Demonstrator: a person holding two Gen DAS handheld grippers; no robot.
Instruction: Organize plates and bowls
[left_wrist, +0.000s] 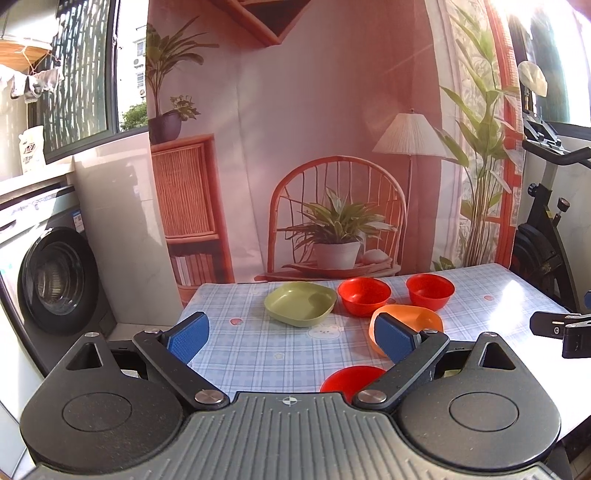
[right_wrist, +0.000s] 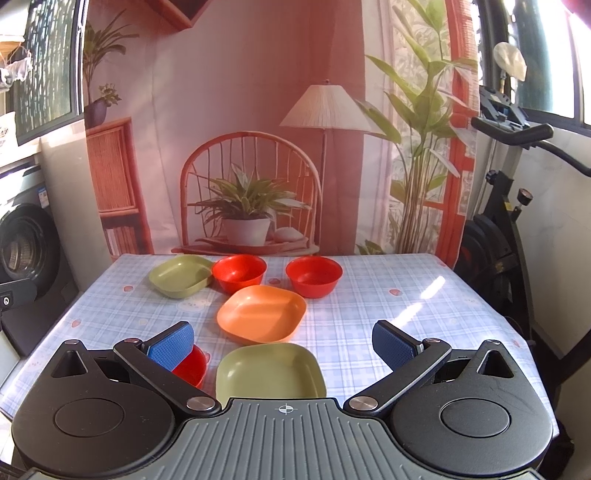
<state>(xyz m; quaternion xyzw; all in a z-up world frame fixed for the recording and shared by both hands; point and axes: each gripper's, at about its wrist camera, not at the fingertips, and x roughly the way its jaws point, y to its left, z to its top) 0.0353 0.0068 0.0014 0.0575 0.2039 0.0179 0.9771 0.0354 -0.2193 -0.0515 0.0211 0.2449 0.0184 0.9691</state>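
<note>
On the blue checked table (right_wrist: 369, 295) lie two green square plates, far left (right_wrist: 181, 275) and near (right_wrist: 269, 371), an orange square plate (right_wrist: 262, 312) in the middle, and three red bowls: two at the back (right_wrist: 239, 272) (right_wrist: 314, 275) and one near left (right_wrist: 190, 363). My right gripper (right_wrist: 284, 343) is open and empty above the near green plate. My left gripper (left_wrist: 291, 338) is open and empty over the table's near left; ahead of it are the far green plate (left_wrist: 301, 302), two red bowls (left_wrist: 364, 295) (left_wrist: 430, 290), the orange plate (left_wrist: 410, 317) and the near red bowl (left_wrist: 349, 376).
A printed backdrop (right_wrist: 258, 147) hangs behind the table. A washing machine (left_wrist: 55, 277) stands at the left, an exercise bike (right_wrist: 517, 206) at the right. The right gripper's body (left_wrist: 565, 328) shows at the left wrist view's right edge.
</note>
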